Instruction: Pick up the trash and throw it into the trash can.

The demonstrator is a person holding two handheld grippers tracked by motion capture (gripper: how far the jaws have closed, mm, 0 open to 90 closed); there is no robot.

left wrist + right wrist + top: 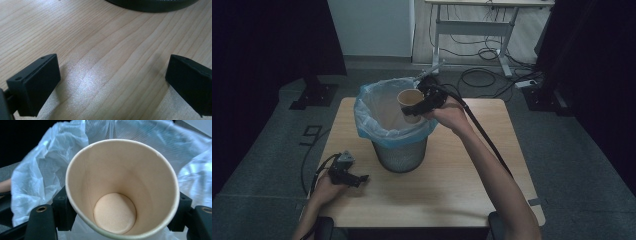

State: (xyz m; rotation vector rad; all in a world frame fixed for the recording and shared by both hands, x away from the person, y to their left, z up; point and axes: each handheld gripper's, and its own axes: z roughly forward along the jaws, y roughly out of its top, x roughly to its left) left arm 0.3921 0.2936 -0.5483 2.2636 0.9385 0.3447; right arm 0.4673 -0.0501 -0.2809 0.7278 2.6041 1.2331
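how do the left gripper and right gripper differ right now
The left gripper rests low on the wooden table near its front left corner; the right gripper is raised over the lined bin. The left gripper's jaws stand wide apart with nothing between them; the right gripper's jaws clamp a paper cup. Both have black jaws and are hand-held.

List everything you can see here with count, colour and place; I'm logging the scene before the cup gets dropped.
paper cup: one, tan, empty, held over the bin's opening
waste bin: one, dark mesh, on the table's middle
bin liner: one, pale blue, folded over the bin's rim
table: one, light wood
cables: several, black, on the floor beyond the table
right gripper: one, black, shut on the cup
left gripper: one, black, jaws apart, low over the table's left front
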